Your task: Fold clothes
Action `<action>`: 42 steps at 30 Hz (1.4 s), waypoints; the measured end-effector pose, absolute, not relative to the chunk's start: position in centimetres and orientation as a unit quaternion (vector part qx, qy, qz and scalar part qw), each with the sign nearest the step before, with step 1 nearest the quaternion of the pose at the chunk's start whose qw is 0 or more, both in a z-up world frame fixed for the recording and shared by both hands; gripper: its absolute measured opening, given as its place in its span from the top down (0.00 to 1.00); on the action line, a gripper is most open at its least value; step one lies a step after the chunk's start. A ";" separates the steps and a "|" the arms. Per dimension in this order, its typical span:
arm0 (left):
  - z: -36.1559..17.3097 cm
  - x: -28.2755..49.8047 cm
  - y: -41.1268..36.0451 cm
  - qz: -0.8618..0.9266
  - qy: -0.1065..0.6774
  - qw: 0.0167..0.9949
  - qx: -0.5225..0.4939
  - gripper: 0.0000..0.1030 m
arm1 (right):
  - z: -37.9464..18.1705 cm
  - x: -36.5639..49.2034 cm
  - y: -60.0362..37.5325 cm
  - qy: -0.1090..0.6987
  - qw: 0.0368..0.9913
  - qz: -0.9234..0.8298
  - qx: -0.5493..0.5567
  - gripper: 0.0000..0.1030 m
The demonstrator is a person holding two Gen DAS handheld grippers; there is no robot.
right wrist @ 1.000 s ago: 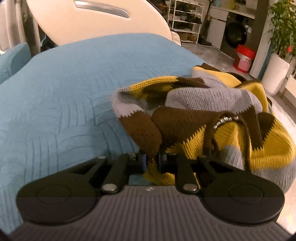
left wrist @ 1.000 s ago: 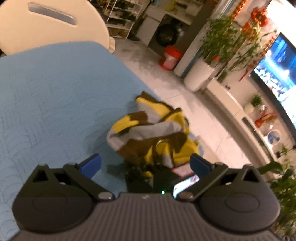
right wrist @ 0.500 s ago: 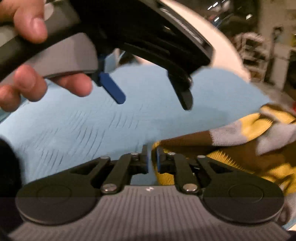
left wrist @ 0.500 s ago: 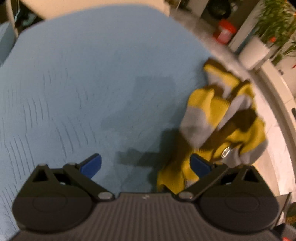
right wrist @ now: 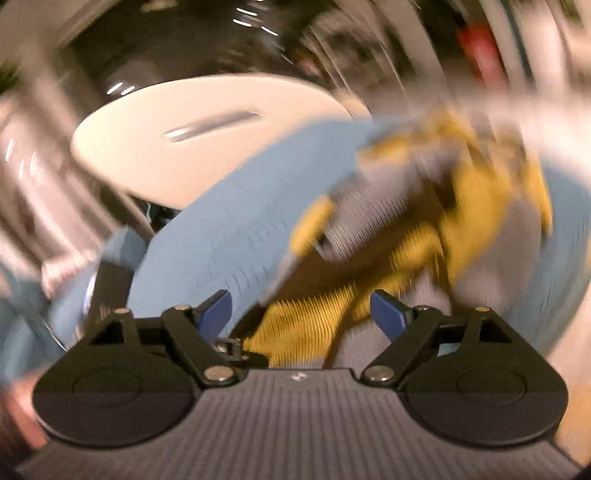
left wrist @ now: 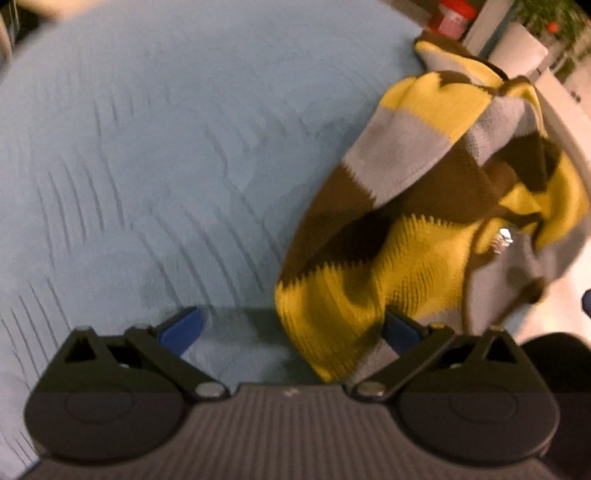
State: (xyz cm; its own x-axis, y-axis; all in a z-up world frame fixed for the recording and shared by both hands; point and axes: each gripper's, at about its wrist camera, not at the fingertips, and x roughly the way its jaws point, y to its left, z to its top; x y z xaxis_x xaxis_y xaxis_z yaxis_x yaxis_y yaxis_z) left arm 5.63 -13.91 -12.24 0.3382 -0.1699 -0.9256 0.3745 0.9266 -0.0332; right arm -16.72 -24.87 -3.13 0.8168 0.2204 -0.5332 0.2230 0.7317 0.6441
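I am holding my left claw (left wrist: 291, 326) wide open above the bed (left wrist: 147, 155), its two blue-tipped fingers (left wrist: 183, 326) standing well apart with nothing pinched between them. Through the gap I am looking down on the blue quilted bedcover and on the near end of the sweater (left wrist: 424, 206), a knitted piece in yellow, brown and grey blocks. The sweater is lying bunched up on the right side of the bed, close to its edge, with the yellow ribbed end reaching in between my left fingers and partly covering the right one. A small shiny metal bit (left wrist: 504, 236) is showing among the folds, too blurred for me to say what it is. Beyond the far end of the sweater a red bucket (left wrist: 452, 16) is standing on the floor.

My right claw (right wrist: 299, 312) is also standing open, its blue fingers (right wrist: 216, 310) spread with the yellow ribbed knit lying in the gap but not clamped. This view is heavily smeared, so I am making out only the crumpled sweater (right wrist: 424, 221) on the blue cover (right wrist: 229, 229) and the pale rounded headboard (right wrist: 184, 147) behind it. Whether the fabric is touching either right finger I cannot tell.
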 end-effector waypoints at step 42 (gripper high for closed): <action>-11.7 7.1 -11.2 -0.150 0.527 0.784 -0.291 0.03 | -4.4 -14.9 -25.9 0.329 0.862 0.020 0.385 0.18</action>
